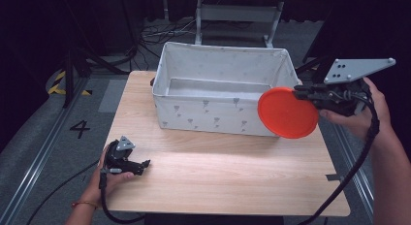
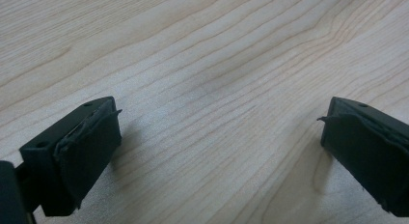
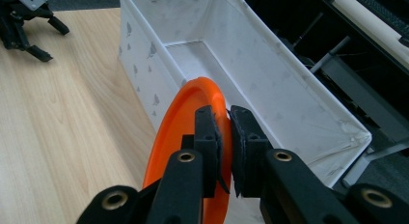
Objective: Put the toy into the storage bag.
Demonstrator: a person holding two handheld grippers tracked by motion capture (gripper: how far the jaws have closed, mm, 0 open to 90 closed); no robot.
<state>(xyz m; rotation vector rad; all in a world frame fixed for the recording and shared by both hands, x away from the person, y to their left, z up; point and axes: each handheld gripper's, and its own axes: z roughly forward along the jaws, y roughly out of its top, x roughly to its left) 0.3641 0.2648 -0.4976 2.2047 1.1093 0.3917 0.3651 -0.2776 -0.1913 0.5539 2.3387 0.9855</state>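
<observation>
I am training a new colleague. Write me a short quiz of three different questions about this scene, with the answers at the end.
1. True or false: the right gripper has its fingers closed on the rim of the orange plate.
2. Multiple choice: what lies inside the white fabric bin? A) a cup B) nothing visible C) a second plate
3. Short answer: where is the left gripper, and does it hold anything?

Key:
1. True.
2. B.
3. It rests low on the wooden table near the front left; its fingers stand wide apart and hold nothing.
</observation>
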